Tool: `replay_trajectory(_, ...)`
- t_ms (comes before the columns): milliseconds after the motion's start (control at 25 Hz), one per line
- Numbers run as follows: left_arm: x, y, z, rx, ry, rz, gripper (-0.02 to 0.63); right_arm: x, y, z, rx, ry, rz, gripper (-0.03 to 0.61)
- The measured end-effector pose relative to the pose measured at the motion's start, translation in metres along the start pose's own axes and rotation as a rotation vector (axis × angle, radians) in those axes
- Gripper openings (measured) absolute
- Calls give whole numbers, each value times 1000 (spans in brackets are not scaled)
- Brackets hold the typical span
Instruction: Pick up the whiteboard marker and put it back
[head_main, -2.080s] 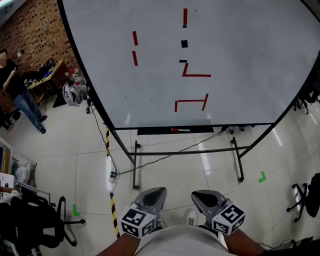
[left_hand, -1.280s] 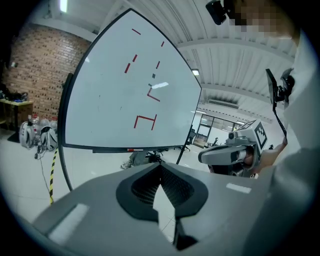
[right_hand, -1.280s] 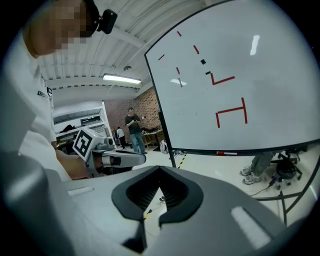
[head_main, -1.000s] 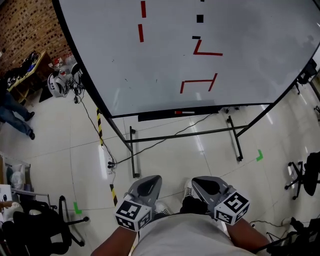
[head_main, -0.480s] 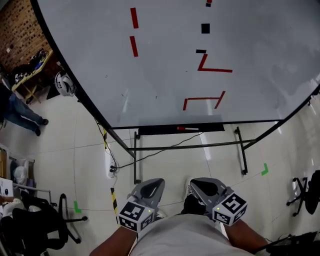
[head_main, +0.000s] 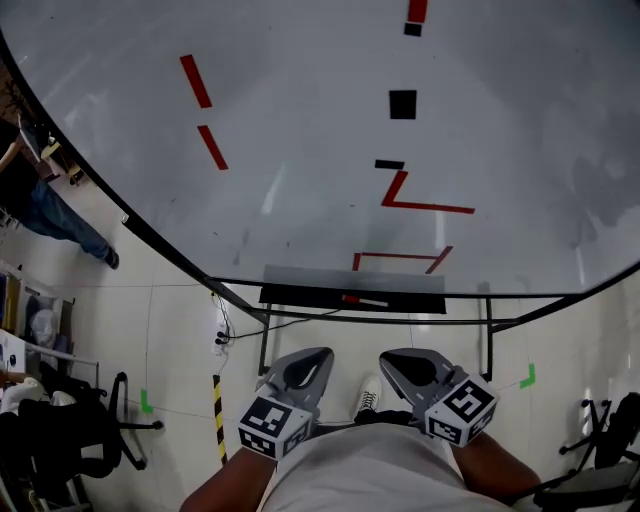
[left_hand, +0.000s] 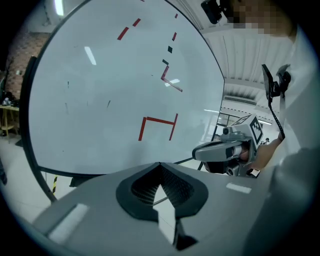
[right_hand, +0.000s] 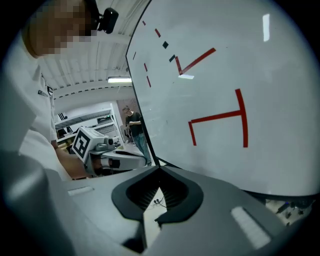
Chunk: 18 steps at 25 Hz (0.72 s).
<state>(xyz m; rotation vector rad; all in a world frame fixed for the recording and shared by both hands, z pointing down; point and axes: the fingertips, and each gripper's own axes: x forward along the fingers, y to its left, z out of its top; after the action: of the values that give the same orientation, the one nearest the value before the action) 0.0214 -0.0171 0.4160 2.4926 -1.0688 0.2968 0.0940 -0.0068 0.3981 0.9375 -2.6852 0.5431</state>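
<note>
The whiteboard marker, white with a red cap, lies in the black tray at the bottom edge of the big whiteboard, which bears red lines and black squares. My left gripper and right gripper are held low near my body, well short of the tray. Both are shut with nothing between their jaws. In the left gripper view my left gripper points at the board, with the right gripper beside it. My right gripper faces the red bracket mark. Neither gripper view shows the marker.
The board's metal stand and a cable with a power strip lie on the tiled floor below the tray. A person stands at far left. An office chair is at lower left, another chair at lower right.
The view has closed in on the whiteboard: board, tray and marker sit larger and nearer. Both grippers stay shut and low by my body.
</note>
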Motion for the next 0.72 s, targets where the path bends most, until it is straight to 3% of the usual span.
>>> replay_trajectory(280,38,11,14,-10,-15,81,17,4,-46,-3,-14,44,46,2)
replay_trajectory(720,38,33,19,19,76,-13,17,30,-44,8,-5,54,-31,2)
